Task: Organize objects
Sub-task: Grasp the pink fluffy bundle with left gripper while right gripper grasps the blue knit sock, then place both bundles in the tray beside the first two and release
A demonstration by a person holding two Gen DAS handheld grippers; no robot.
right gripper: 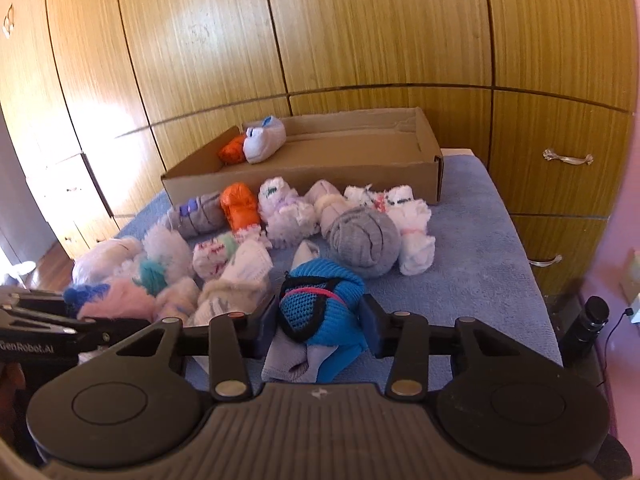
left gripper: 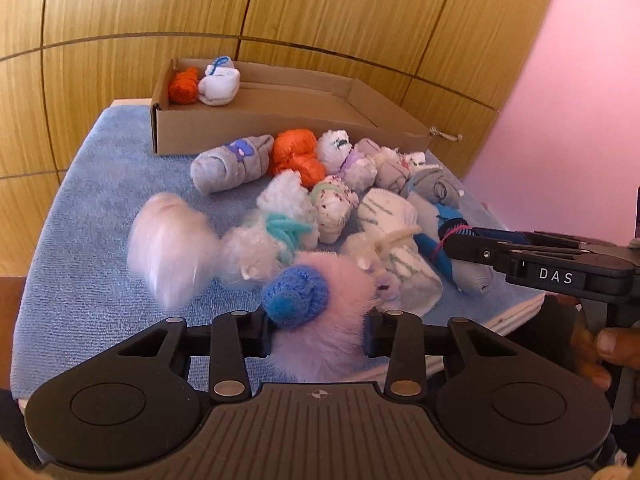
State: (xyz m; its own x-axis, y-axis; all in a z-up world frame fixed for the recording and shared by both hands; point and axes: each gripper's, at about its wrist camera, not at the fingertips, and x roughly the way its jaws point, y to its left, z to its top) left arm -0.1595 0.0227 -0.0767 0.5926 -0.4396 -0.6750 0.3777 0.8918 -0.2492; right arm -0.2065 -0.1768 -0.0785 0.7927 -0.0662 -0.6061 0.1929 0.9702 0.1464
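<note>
While both grippers have a sock bundle each, a few things could still go wrong on the way to the cardboard box (left gripper: 256, 130); the left gripper (left gripper: 318, 330) is pinching the fluffy pink sock ball (left gripper: 332, 292) with a blue knit end, near the front edge of the blue towel (left gripper: 100, 208); fluff is soft and slippery, so I think the ball could slide out if only the fuzz is caught; the right gripper (right gripper: 320, 326) is squeezing the blue and grey sock bundle (right gripper: 320, 300) at its own front edge of the towel; a loose grey flap hangs below it, and that flap could drag on the pile or let the bundle come undone; the two grippers are close side by side, so they might bump when they lift; the sock pile (left gripper: 340, 184) sits between them and the box, so a low carry could knock other balls about or push one off the towel; the box stands at the far side of the towel, with an orange sock ball (left gripper: 184, 86) and a white sock bundle (left gripper: 220, 86) in one end and bare room beside them; one pale sock ball (left gripper: 172, 248) at the left of the pile is a blur, so I cannot tell what it looks like; what is under the towel is hidden, maybe a bench or a bed; the pads are partly buried in fluff, so how deep the hold goes is hard to see.
</note>
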